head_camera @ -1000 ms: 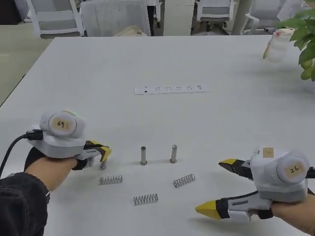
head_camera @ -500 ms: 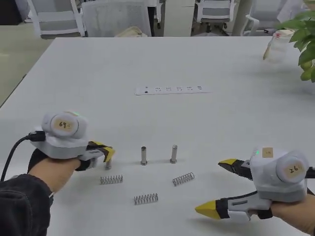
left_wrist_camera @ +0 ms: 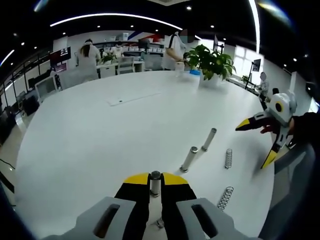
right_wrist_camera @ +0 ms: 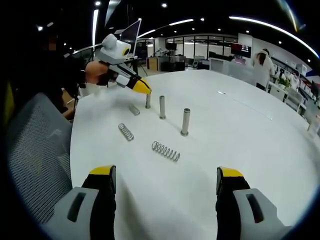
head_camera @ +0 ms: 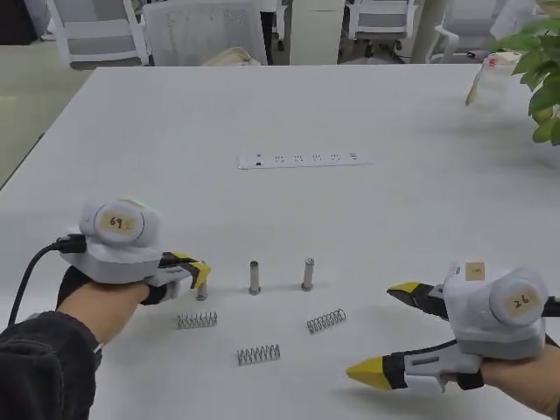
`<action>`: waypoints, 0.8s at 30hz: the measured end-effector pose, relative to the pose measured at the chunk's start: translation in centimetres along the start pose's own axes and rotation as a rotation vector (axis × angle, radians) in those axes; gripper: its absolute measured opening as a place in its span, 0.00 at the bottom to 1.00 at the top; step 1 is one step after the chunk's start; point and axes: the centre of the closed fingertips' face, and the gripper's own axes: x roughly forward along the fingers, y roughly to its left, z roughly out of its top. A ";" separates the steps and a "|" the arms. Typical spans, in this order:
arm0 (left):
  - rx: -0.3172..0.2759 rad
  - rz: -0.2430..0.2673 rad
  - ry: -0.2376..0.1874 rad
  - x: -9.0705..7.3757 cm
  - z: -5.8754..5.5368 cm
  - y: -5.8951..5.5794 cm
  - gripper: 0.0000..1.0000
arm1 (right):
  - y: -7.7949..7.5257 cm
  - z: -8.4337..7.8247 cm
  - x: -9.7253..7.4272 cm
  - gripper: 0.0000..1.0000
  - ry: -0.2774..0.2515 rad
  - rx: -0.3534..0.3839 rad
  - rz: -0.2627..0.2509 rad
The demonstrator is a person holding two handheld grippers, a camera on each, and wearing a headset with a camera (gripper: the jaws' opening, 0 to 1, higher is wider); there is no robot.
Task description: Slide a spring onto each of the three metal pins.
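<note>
Head view: left gripper [head_camera: 199,275], clamping pin [head_camera: 201,293], shifted nearer middle pin [head_camera: 254,277].

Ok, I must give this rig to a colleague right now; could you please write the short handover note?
Left hand-held gripper: shut on the left pin, which is upright.
Right hand-held gripper: open, holding nothing, near the right spring.
Things: middle pin and right pin stand upright and bare on the table. Left spring, middle spring and right spring lie flat in front of the pins.
Done: no spring is on a pin yet.
Left: slide all three springs on, one per pin.
</note>
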 end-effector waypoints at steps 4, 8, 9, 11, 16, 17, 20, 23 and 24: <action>0.003 -0.003 0.001 0.1 0.1 -0.1 0.00 | 0.0 0.0 0.0 0.81 0.001 -0.001 0.000; 0.001 -0.010 0.006 0.1 0.0 -0.2 0.00 | 0.1 0.1 0.0 0.81 0.001 -0.002 0.001; 0.002 -0.011 0.007 0.1 0.0 -0.2 0.00 | 0.1 0.1 0.0 0.81 0.002 -0.002 0.001; 0.002 -0.013 0.011 0.0 0.0 -0.2 0.00 | 0.2 0.1 0.0 0.81 0.001 -0.001 0.001; 0.000 -0.023 0.020 -0.1 -0.2 -0.4 0.00 | 0.3 0.1 0.1 0.81 0.001 -0.004 0.002; 0.002 -0.024 0.021 -0.1 -0.2 -0.4 0.00 | 0.3 0.1 0.1 0.81 0.001 -0.004 0.003; 0.007 -0.022 0.021 -0.2 -0.2 -0.5 0.00 | 0.4 0.1 0.1 0.81 0.002 -0.006 0.004; 0.014 -0.022 0.020 -0.1 -0.2 -0.5 0.00 | 0.4 0.1 0.1 0.81 0.000 -0.006 0.003; 0.015 -0.024 0.020 -0.1 -0.2 -0.6 0.00 | 0.4 0.2 0.1 0.81 0.000 -0.005 0.003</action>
